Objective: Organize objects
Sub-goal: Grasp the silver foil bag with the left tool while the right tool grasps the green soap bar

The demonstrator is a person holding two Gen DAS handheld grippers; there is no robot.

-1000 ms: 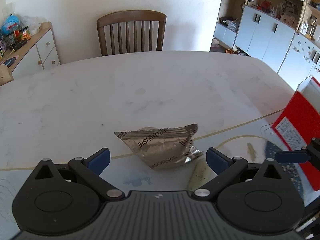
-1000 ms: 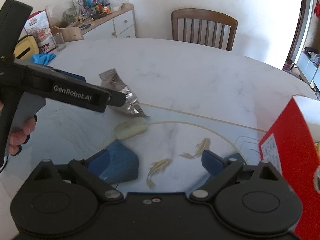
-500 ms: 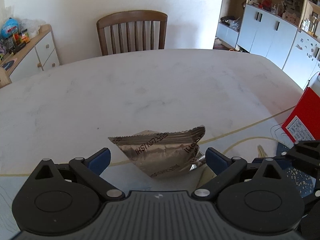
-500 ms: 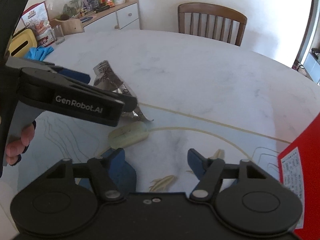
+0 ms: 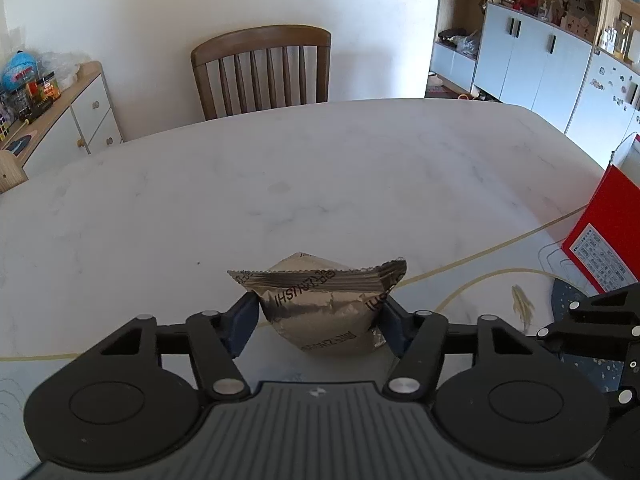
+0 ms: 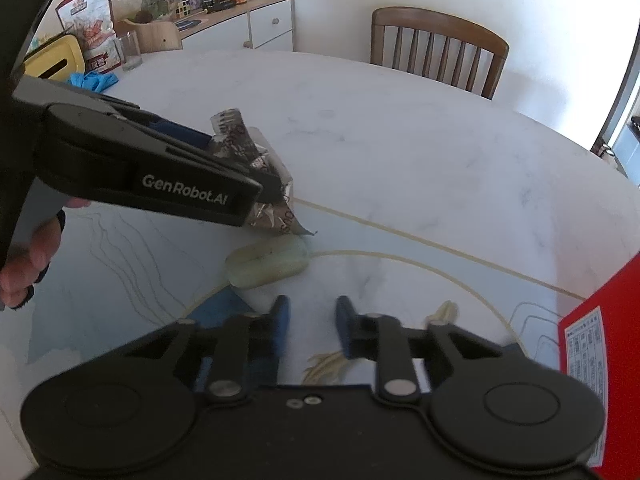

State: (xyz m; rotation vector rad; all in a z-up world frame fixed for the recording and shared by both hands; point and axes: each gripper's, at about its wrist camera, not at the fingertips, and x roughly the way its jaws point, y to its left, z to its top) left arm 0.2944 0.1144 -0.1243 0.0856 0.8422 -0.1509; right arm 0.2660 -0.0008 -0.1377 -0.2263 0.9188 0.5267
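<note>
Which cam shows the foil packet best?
Left wrist: the foil packet sits centred and unobstructed, blue pads pressing both its sides. Right wrist shows it only partly, mostly hidden behind the left tongs.

Silver foil packet [image 5: 324,312] with dark lettering; white marbled table [image 5: 320,184] – grey veins, beige lines; red box [image 5: 600,236] at three o'clock; brown chair [image 5: 262,70] at twelve – blue pads [image 5: 240,324].

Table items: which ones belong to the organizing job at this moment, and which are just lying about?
In the job:
- foil packet, pinched by left gripper
- right gripper, jaws just narrowed on nothing

Lying about:
- pale pouch
- red box
- chair
- glass
- blue gloves
</note>
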